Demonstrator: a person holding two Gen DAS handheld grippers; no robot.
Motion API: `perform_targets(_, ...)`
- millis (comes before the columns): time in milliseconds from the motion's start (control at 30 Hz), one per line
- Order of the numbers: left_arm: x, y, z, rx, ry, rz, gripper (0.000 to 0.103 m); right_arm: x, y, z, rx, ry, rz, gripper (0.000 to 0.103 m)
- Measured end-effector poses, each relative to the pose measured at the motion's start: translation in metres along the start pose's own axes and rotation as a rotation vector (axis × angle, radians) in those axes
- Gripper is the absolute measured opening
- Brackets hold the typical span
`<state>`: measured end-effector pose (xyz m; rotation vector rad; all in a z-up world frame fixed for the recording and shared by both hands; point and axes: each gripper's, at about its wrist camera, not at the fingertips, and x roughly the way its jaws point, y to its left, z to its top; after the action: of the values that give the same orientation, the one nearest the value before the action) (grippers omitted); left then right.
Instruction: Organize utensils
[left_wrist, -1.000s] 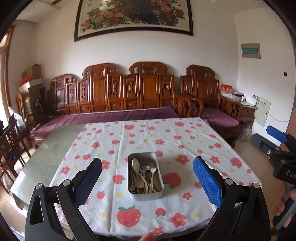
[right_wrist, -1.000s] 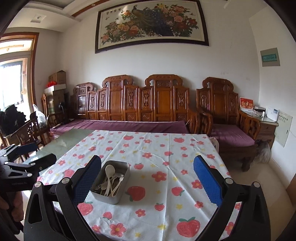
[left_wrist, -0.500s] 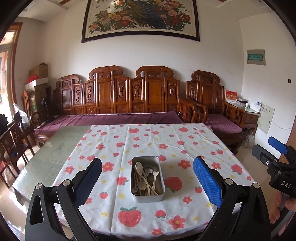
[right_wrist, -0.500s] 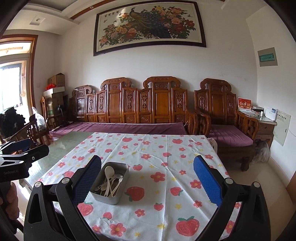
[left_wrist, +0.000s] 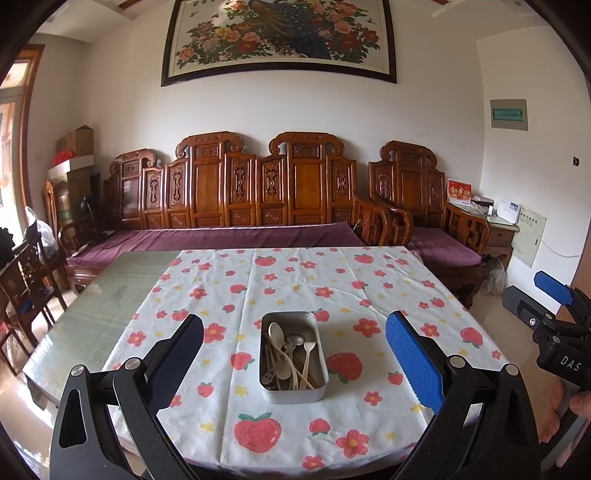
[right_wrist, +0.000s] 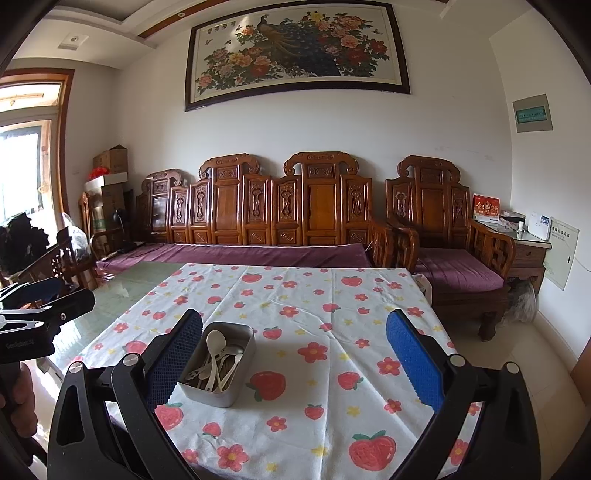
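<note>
The left gripper (left_wrist: 294, 356) hangs over the near edge of the table with its two blue-padded fingers (left_wrist: 413, 363) spread wide apart and nothing between them; the metal tin (left_wrist: 293, 356) sits on the cloth ahead, framed in the gap but well clear of both pads. The right gripper (right_wrist: 294, 356) is likewise spread wide and empty, held further to the right, so that in its view the tin (right_wrist: 218, 363) lies just beside its left-hand finger (right_wrist: 173, 363), whose pad overlaps the tin's near corner in the picture; whether they touch cannot be told. Each gripper shows at the edge of the other's view, held in a bare hand (left_wrist: 561, 410). The table (left_wrist: 92, 317) has a greenish glass top, and a white tablecloth (left_wrist: 295, 284) printed with strawberries and red flowers covers its right part. Nothing stands between the grippers and the tin. The tin is rectangular and open-topped, and holds a loose heap of utensils (left_wrist: 290, 358): pale spoons, a small metal spoon, a pale fork and some thin sticks, crossing one another. Behind the table stands a carved wooden sofa (left_wrist: 258, 192) with purple cushions, and above it a framed peacock painting (left_wrist: 280, 37).
</note>
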<state>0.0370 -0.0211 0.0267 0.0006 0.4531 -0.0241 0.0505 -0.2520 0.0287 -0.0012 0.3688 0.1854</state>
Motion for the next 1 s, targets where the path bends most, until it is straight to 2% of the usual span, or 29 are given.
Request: perform_targets(1000,-0.0049,-0.0072,0.0061,0.001,-0.011,-0.006,0.095,0.0009,0.0011,-0.0013,0.003,0.001,0.002,0.100)
